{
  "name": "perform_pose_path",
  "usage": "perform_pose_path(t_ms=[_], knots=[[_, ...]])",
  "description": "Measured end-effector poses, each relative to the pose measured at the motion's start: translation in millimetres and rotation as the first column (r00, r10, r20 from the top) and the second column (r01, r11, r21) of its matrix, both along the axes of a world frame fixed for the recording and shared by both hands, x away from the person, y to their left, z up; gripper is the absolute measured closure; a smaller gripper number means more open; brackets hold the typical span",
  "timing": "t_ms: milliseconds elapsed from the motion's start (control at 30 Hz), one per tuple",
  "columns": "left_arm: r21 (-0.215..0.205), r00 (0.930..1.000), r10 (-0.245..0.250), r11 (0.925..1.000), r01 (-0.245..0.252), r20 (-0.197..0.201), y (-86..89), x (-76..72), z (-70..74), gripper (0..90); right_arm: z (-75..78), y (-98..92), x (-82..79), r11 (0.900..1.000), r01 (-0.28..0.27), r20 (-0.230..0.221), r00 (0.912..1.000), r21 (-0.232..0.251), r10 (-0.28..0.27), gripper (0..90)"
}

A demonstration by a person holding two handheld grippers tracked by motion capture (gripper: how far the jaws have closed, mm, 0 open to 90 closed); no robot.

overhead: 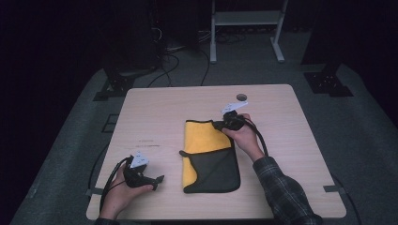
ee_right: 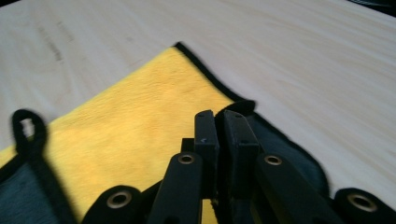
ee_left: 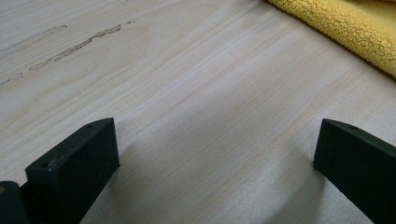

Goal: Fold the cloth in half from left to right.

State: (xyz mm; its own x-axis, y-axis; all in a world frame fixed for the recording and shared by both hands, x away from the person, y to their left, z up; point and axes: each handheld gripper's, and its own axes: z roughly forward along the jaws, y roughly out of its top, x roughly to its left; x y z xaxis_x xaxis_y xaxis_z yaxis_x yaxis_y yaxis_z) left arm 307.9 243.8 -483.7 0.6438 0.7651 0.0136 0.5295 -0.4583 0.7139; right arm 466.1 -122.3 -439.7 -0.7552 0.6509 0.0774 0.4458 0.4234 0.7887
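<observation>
We clench the right hand-held gripper [ee_right: 219, 116] on the soft, limp yellow-and-black fleece cloth's [overhead: 206, 138] far-right bound corner; the left hand-held gripper [ee_left: 215, 154] gapes.

The table [overhead: 155, 117] is evenly lit against dark surroundings, with soft shadows and blurred foregrounds in both gripper views.

Wood table [overhead: 155, 117] w/ round hole [overhead: 241, 97]; white frame [overhead: 246, 21] behind.
</observation>
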Motion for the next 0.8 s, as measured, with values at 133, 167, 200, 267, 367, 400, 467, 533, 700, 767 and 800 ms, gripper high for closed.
perform_pose_path(t_ms=[133,167,200,267,367,400,467,533,700,767,800], knots=[[0.0,1.0,0.002,1.0,-0.002,0.0,-0.1,-0.1,0.0,0.0,-1.6,-14.4,10.5,0.998,0.066,-0.012,0.9978,0.006,-0.066,83.7],[0.0,1.0,0.002,1.0,-0.002,0.0,-0.1,-0.2,0.0,0.0,-3.2,-17.8,13.1,0.997,0.077,-0.015,0.9969,0.005,-0.077,83.7],[-0.001,1.0,0.002,1.0,-0.002,0.001,-0.1,-0.2,-0.1,0.0,-5.6,-20.9,15.2,0.996,0.091,-0.022,0.9957,0.007,-0.091,83.7],[-0.001,1.0,0.002,1.0,-0.002,0.0,-0.1,-0.2,-0.1,0.0,-11.0,-26.1,19.2,0.993,0.117,-0.029,0.9927,0.0,-0.117,83.6],[0.0,1.0,0.002,1.0,-0.002,0.0,-0.1,-0.1,0.0,0.0,-18.8,-31.5,25.8,0.989,0.148,-0.027,0.9887,-0.008,-0.148,83.1],[0.0,1.0,0.002,1.0,-0.002,0.0,-0.1,-0.2,0.0,0.0,-21.9,-32.4,27.8,0.988,0.154,-0.024,0.9878,-0.019,-0.154,83.4],[0.0,1.0,0.002,1.0,-0.002,0.001,-0.1,-0.2,-0.1,0.0,-28.2,-33.9,30.6,0.983,0.17,-0.004,0.9853,-0.07,-0.171,82.6],[-0.001,1.0,0.002,1.0,-0.002,0.001,-0.1,-0.2,-0.1,0.0,-33.0,-36.9,32.6,0.982,0.178,-0.008,0.9839,-0.068,-0.179,80.8],[-0.001,1.0,0.003,1.0,-0.003,0.001,-0.1,-0.2,-0.1,0.0,-29.3,-44.2,32.6,0.974,0.216,0.018,0.9764,-0.068,-0.215,77.1],[-0.001,1.0,0.004,1.0,-0.004,0.0,-0.2,-0.3,-0.1,0.0,-23.5,-48.6,30.9,0.975,0.216,0.019,0.9763,-0.042,-0.215,77.0],[-0.001,1.0,0.004,1.0,-0.004,0.0,-0.2,-0.3,-0.1,0.0,-20.1,-49.9,29.0,0.978,0.209,0.015,0.978,-0.026,-0.208,77.0]])
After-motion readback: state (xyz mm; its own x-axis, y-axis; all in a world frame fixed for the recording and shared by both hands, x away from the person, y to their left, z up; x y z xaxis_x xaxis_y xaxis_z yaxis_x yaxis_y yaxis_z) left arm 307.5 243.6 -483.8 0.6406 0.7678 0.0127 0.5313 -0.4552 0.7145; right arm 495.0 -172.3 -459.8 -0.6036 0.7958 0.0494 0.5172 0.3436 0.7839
